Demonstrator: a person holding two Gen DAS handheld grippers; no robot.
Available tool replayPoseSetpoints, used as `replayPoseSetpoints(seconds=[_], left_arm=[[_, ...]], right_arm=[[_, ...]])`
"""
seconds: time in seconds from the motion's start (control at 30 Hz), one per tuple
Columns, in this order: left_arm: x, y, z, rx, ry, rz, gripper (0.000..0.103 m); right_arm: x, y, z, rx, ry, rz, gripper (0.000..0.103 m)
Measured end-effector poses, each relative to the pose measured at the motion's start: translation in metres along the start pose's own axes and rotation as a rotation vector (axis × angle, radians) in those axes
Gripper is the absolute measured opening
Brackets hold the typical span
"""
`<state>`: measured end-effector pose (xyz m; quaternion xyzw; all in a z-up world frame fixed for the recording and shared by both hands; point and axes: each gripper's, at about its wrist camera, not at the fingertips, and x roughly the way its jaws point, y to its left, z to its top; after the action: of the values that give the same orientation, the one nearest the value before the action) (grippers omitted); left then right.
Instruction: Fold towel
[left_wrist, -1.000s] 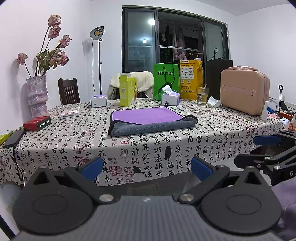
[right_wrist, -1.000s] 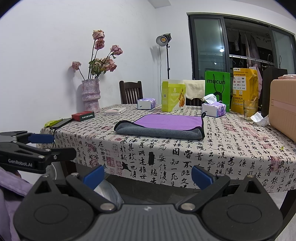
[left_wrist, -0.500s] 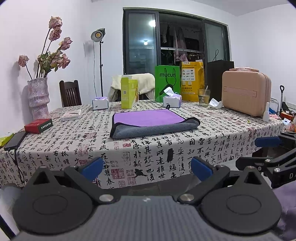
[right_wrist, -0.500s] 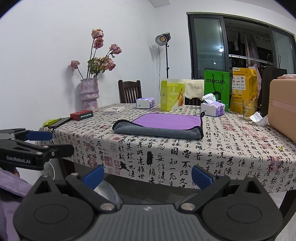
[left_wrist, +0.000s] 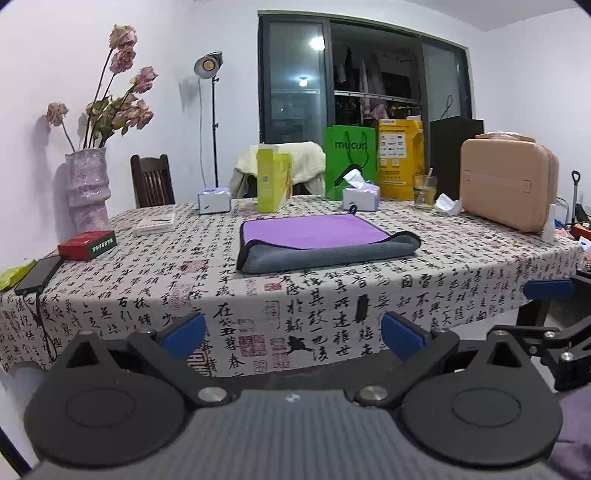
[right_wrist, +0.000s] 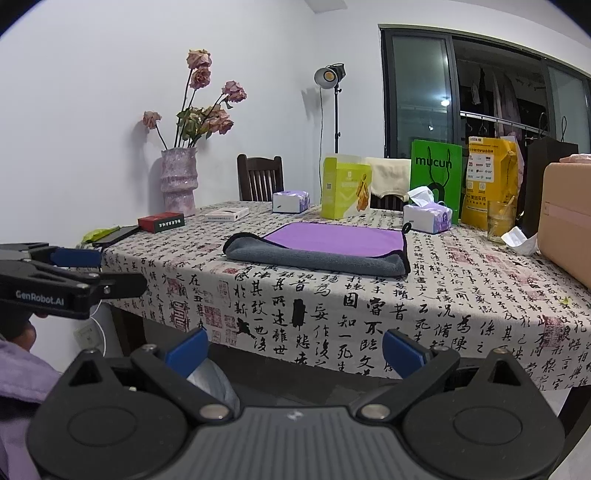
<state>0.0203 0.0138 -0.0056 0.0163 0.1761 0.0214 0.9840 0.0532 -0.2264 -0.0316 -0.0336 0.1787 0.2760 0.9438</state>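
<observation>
A towel (left_wrist: 325, 242), purple on top and grey underneath, lies folded flat on the table with its rolled grey fold toward me; it also shows in the right wrist view (right_wrist: 325, 249). My left gripper (left_wrist: 293, 334) is open and empty, held below and in front of the table's front edge, well short of the towel. My right gripper (right_wrist: 293, 349) is open and empty, also low in front of the table edge. Each gripper shows at the side of the other's view.
The table carries a calligraphy-print cloth (left_wrist: 332, 295). A vase of dried roses (left_wrist: 86, 188), red box (left_wrist: 86, 245) and phone (left_wrist: 38, 273) stand left. Tissue boxes (left_wrist: 360, 195), a yellow-green carton (left_wrist: 273, 177), bags, a glass (left_wrist: 424, 192) and a pink case (left_wrist: 508, 186) stand behind and right.
Both views have dropped and drawn back slightly, so the table sits a little higher in frame. The towel has not moved and both grippers stay open.
</observation>
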Motion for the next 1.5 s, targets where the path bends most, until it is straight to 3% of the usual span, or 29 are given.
replayPoseSetpoints(seconds=[0.27,0.83,1.5], left_arm=[[0.019,0.004,-0.001,0.015,0.012,0.01,0.103],[0.081,0.02,0.011,-0.033,0.115,0.054,0.103],[0.157,0.025,0.044,-0.012,0.121,0.028,0.103]], right_arm=[[0.02,-0.009,-0.002,0.043,0.016,0.003,0.101],[0.073,-0.047,0.011,0.102,0.063,-0.028,0.101],[0.143,-0.087,0.04,0.131,0.038,-0.073,0.1]])
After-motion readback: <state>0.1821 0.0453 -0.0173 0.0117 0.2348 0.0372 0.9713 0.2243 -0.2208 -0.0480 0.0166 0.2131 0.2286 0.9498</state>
